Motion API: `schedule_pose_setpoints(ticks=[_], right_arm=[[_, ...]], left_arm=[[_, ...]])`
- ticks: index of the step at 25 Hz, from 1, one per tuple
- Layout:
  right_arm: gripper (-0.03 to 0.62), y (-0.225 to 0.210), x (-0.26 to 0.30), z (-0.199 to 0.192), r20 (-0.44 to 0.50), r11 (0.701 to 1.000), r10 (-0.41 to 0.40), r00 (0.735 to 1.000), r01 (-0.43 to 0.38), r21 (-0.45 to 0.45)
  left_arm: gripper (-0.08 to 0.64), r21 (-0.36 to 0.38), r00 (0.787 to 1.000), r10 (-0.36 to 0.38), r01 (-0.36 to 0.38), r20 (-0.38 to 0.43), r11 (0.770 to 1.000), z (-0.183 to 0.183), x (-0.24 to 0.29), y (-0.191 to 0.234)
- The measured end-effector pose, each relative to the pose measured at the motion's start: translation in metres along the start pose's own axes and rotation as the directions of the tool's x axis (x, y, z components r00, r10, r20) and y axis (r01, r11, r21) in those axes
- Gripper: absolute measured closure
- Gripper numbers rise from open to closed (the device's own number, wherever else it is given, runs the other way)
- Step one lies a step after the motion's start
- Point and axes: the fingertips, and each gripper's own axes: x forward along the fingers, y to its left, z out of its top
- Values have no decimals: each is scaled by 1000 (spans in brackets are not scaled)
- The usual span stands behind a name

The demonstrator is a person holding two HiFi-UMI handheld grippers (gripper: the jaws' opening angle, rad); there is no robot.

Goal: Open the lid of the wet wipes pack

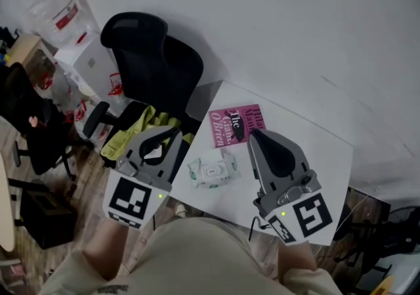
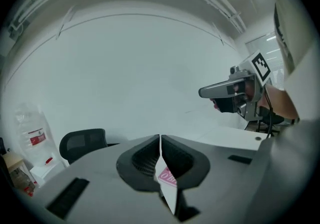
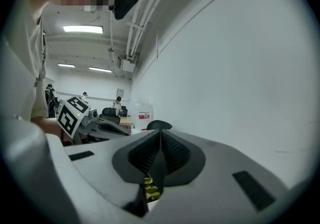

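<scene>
The wet wipes pack (image 1: 213,172) lies on the white table (image 1: 289,123), just beside a pink book (image 1: 237,125), and nothing touches it. The left gripper (image 1: 167,135) and the right gripper (image 1: 257,136) are held up high, one on each side of the pack. Both have their jaws squeezed tight together with nothing in between, and a black chair (image 1: 154,57) with a yellow cloth (image 1: 141,126) stands by the table.
</scene>
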Motion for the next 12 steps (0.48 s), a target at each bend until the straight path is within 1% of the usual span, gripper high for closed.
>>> schedule_pose_setpoints(ticks=[2,5,7,10,12], right_arm=[[561,3,-9,16,37,1000,-10,999,10,-12],[566,5,-22,34,89,999,-29,996,31,-24],[568,4,-31,41,112,999,-41,993,44,-28],[569,7,-42,41,102,998,-45,994,50,-43],[569,10,-46,35,80,997,-45,996,49,-51]], left_arm=[[532,5,999,-9,9,39,1000,18,-7,-6],[532,39,997,-19,16,79,999,38,-18,-12],[532,29,996,-6,3,92,1000,46,-25,-13],[532,-10,994,28,-27,104,1000,52,-37,-10],[532,-8,994,37,-36,107,999,52,-43,-10]])
